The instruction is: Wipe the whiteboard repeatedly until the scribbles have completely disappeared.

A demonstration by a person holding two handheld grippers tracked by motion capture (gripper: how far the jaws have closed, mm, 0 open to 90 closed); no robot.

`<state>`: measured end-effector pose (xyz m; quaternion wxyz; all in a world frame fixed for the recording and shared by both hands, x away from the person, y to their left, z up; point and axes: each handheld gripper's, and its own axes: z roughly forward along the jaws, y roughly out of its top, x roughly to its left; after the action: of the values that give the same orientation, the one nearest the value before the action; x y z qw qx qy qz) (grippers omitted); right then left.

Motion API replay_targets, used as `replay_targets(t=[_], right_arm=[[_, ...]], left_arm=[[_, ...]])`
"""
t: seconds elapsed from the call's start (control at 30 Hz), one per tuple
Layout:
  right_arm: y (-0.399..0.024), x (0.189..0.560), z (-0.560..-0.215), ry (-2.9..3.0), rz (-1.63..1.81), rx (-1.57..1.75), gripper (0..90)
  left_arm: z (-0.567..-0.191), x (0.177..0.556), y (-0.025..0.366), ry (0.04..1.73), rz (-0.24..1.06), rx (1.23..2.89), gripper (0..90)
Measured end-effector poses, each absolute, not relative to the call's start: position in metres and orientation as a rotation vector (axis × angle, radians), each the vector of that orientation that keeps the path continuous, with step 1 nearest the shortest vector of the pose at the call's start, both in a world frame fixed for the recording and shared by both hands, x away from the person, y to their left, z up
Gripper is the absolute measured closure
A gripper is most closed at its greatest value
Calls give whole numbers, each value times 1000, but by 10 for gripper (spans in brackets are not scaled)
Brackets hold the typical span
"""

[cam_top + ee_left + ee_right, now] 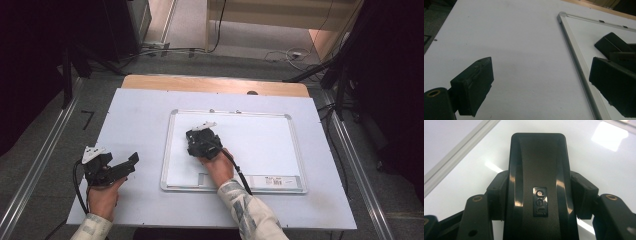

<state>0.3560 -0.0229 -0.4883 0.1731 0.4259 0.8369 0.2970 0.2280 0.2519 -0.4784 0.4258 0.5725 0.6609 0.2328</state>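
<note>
A white whiteboard [260,145] with a metal frame lies flat on the white table sheet [135,120]. My right gripper [201,140] hovers over the board's left half, shut on a black eraser [537,165] with a small "deli" badge; both pads [496,195] press its sides. The board's surface [604,162] and frame [456,155] show behind it. My left gripper [120,162] rests on the sheet left of the board, open, with nothing between its fingers [474,86]. From the left gripper view, the board's frame [574,55] runs past the right jaw.
A label strip [274,181] sits on the board's near edge. The wooden table edge [215,84] shows at the back. Metal rails [45,160] flank the table, with cables [290,54] and dark stands on the floor beyond.
</note>
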Motion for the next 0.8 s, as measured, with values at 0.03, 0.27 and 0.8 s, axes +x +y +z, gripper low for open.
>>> replay_targets(t=[0.03, 0.27, 0.8], right_arm=[[-21, 350, -489, 2388, 846, 1188, 376], [-2, 350, -489, 2419, 857, 1144, 375], [-6, 423, -485, 2335, 819, 1269, 375]], left_arm=[[-479, 229, 252, 1656, 580, 1429, 61], [-478, 232, 246, 1644, 580, 1448, 61], [-479, 227, 254, 1660, 571, 1423, 61]])
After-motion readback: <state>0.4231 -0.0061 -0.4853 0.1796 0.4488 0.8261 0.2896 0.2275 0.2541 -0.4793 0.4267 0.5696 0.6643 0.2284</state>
